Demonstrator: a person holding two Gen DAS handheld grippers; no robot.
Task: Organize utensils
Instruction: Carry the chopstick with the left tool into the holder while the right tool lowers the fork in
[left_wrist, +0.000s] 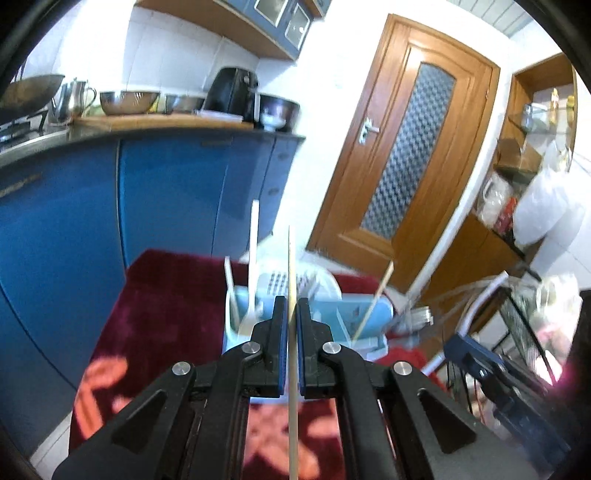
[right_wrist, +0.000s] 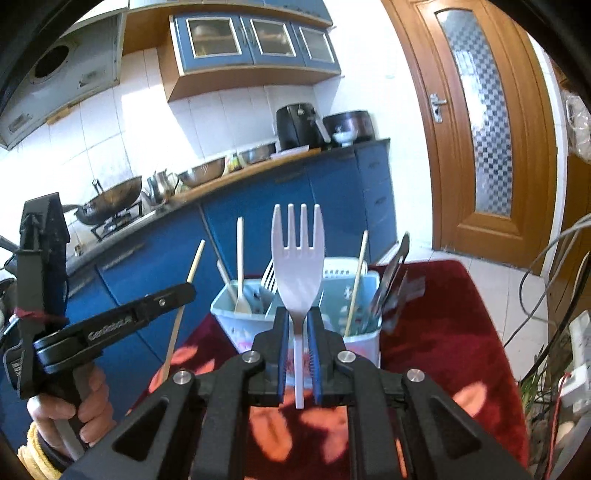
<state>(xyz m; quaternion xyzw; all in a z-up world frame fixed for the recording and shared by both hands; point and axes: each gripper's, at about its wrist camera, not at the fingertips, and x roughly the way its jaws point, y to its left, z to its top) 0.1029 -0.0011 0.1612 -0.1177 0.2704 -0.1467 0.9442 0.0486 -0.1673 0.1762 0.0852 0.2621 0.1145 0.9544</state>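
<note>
We see a surface (right_wrist: 450, 325) draped in dark red cloth, with a pale blue utensil caddy (right_wrist: 364, 339) standing on it, already bristling with white utensils and a chopstick. Our right gripper (right_wrist: 296, 332) has its fingers narrowed onto the handle of a white plastic fork (right_wrist: 297, 258), upright just before the caddy, tines skyward. Our left gripper (left_wrist: 291, 325) pinches a slim wooden chopstick (left_wrist: 292, 332) (long axis running straight up), above the caddy's near side.
</note>
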